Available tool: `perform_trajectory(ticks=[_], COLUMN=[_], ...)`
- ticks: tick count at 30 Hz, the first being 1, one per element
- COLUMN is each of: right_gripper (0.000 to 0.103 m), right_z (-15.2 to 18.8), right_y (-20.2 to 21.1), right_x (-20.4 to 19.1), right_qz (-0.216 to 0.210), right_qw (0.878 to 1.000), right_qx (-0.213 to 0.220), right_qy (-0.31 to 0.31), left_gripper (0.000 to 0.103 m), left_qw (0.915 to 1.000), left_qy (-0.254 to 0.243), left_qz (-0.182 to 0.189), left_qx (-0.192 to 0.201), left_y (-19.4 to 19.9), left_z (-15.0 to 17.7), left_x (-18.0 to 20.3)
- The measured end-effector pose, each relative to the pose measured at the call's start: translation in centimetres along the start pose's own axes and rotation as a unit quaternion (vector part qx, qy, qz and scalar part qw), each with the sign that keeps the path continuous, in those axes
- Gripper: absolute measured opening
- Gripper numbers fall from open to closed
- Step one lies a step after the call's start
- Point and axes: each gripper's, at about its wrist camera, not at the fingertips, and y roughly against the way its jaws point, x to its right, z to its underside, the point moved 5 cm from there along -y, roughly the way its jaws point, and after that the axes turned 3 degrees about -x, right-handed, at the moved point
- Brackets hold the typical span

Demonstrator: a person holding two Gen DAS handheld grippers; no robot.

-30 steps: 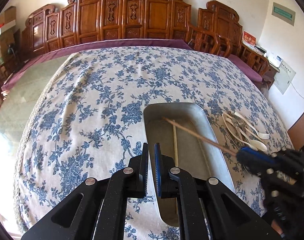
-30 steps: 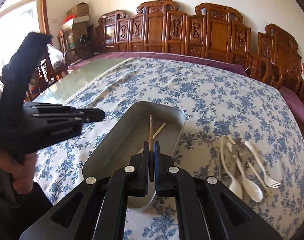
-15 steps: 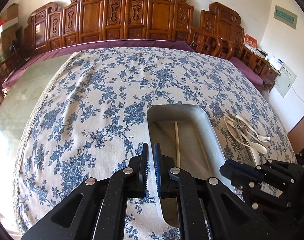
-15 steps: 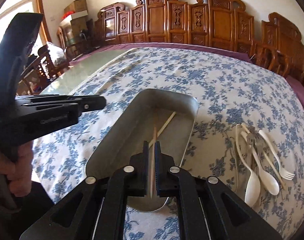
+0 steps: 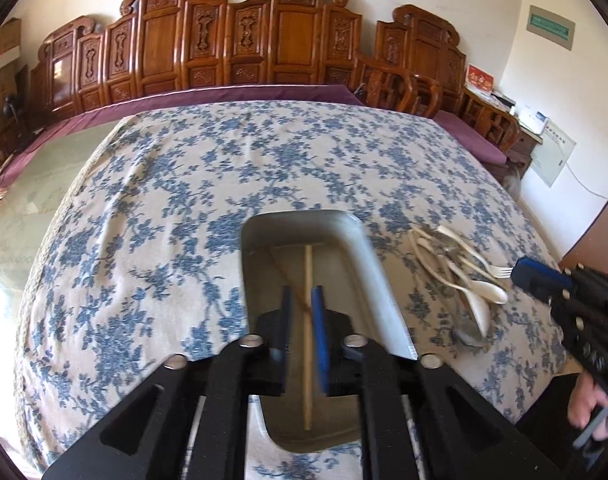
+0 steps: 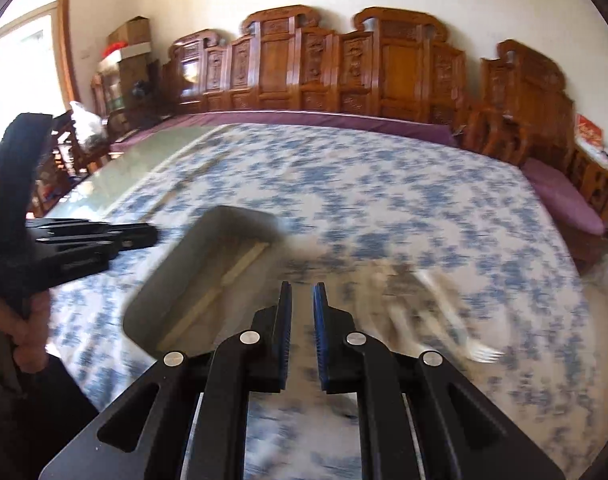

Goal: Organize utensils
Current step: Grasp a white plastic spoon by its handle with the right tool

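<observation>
We count two grippers, one metal tray [image 5: 377,280], two chopsticks in it, and a loose pile of cutlery [image 5: 459,276] on the floral tablecloth [image 5: 164,208].

Left gripper [image 5: 302,312]: fingers parted by a narrow gap, gripping nothing we can see. It hovers above the near half of the tray. Through the gap we see a pale chopstick [image 5: 307,280] lying lengthwise on the tray floor, running from the far end toward the near end. A thinner, darker chopstick [image 5: 290,284] crosses it diagonally, just left of it at the far end. Whether the finger pads touch either stick, we cannot tell.

Right gripper [image 6: 302,320]: fingers also parted by a small gap, with nothing between them. It sits near, just right of the tray [image 6: 176,276], and left of the cutlery [image 6: 455,320], which is smeared by motion blur in this view. Only one chopstick [image 6: 220,284] reads clearly here.

The pile lies right of the tray, close to but apart from its rim. We make out a white fork, at least two white spoons and some metal pieces; exact count unclear because they overlap. In the left wrist view the right gripper [image 5: 543,280] shows at the far right edge, just beyond the pile.
</observation>
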Motion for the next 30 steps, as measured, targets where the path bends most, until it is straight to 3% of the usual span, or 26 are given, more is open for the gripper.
perform_trajectory(ticks=[1,2,9,11,19,21,30], right_gripper=[0.012,0.012,0.014,0.024,0.042,0.051,0.052], right_z=[0.2,0.4,2.3,2.9,5.3,5.5,6.5], right_y=[0.1,0.2,-0.2,-0.7,-4.6,-5.2,-7.2], right_x=[0.9,2.0,6.3,6.0,3.2,2.8,3.1], right_qz=[0.008,0.018,0.042,0.038,0.021,0.02,0.048], right_qw=[1.0,1.0,0.999,0.999,0.998,0.998,0.995], right_qx=[-0.001,-0.002,-0.019,-0.024,-0.06,-0.062,-0.088], right_qy=[-0.002,-0.005,-0.027,-0.026,-0.01,-0.01,-0.005], left_gripper=[0.026,0.028,0.03,0.03,0.03,0.03,0.03], left_qw=[1.0,1.0,0.9995,0.9993,0.9989,0.9988,0.9984], left_qy=[0.001,0.001,-0.016,-0.024,-0.041,-0.044,-0.051], left_qz=[0.003,0.008,0.026,0.026,0.024,0.024,0.023], left_qx=[0.003,0.005,0.011,0.008,-0.003,-0.004,-0.007], left_y=[0.1,0.2,0.1,-0.2,-1.1,-1.2,-1.4], left_z=[0.0,-0.1,0.1,0.2,1.1,1.2,1.6], left_x=[0.3,0.8,4.6,5.3,6.9,7.1,7.8])
